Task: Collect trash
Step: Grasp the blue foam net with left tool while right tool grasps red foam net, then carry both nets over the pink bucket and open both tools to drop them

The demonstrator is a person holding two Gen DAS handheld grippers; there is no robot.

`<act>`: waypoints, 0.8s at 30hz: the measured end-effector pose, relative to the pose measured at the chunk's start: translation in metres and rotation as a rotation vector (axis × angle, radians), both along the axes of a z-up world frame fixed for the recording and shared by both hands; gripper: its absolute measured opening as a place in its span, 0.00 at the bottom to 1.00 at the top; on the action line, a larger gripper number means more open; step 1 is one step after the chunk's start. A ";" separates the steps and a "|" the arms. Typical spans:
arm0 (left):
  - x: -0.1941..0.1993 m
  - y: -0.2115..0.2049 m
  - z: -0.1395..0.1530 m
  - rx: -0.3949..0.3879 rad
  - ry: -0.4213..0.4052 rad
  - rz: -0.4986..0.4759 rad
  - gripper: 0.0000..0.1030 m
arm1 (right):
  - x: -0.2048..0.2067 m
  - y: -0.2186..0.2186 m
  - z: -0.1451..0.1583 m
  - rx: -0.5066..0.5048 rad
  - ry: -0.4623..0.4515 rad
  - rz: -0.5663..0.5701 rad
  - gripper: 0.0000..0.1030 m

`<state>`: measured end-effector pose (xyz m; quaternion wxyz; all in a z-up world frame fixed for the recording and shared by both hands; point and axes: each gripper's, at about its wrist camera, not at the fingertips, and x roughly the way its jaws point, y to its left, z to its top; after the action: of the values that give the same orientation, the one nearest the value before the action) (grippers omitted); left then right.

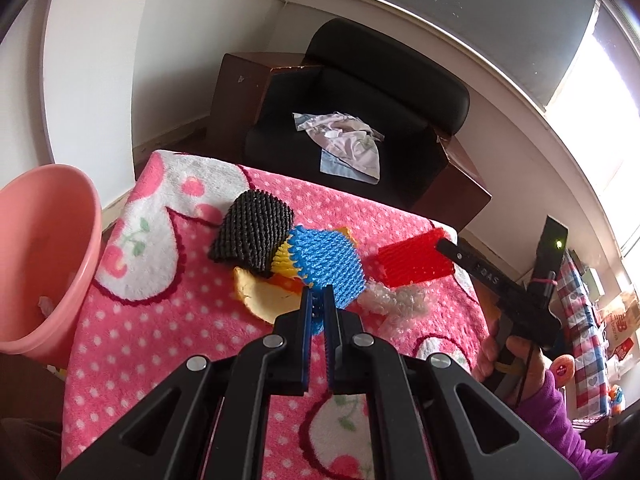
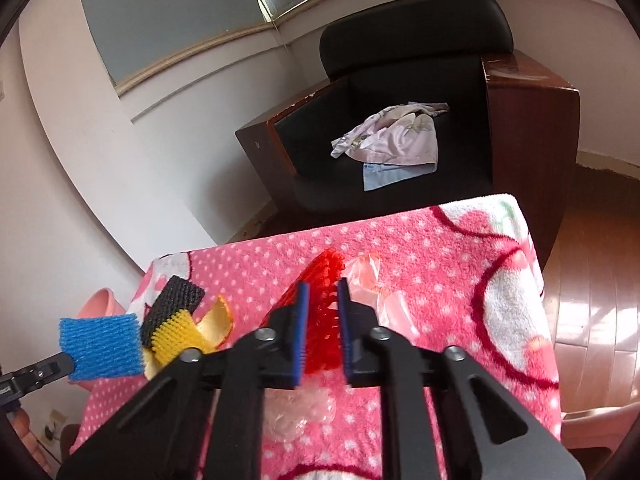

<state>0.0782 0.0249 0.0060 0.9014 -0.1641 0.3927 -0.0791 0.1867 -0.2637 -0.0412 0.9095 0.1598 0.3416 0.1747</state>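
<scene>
Foam-net trash lies on a pink dotted blanket (image 1: 168, 344). My left gripper (image 1: 318, 304) is shut on the blue foam net (image 1: 326, 266), which is lifted off the blanket; the blue net also shows in the right wrist view (image 2: 102, 346). A black net (image 1: 254, 232), a yellow net (image 1: 285, 258) and an orange peel (image 1: 264, 296) lie beside it. My right gripper (image 2: 323, 292) is closed around the red foam net (image 2: 324, 320), which shows red in the left wrist view (image 1: 414, 260). A clear bubble wrap piece (image 1: 394, 300) lies near the red net.
A pink plastic bin (image 1: 44, 256) stands at the blanket's left edge. A black armchair (image 1: 360, 92) with crumpled cloth (image 1: 352, 140) is behind the table. A thin pink plastic bag (image 2: 370, 276) lies right of the red net. Wood floor (image 2: 592, 280) is at the right.
</scene>
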 end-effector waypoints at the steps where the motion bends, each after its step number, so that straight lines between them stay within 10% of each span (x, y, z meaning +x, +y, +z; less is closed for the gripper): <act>1: 0.000 0.001 0.000 -0.003 -0.003 0.000 0.04 | -0.003 -0.001 0.001 0.007 -0.003 0.003 0.09; 13: -0.009 0.022 0.013 -0.008 -0.082 0.042 0.04 | -0.049 0.001 0.066 0.073 -0.178 0.012 0.08; 24: -0.051 0.103 0.036 0.128 -0.199 0.287 0.04 | -0.063 0.103 0.098 0.076 -0.252 0.215 0.08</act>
<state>0.0273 0.1281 0.0424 0.9465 -0.1521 0.2784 0.0594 0.1237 -0.1609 0.0569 0.9146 0.1333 0.2331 0.3022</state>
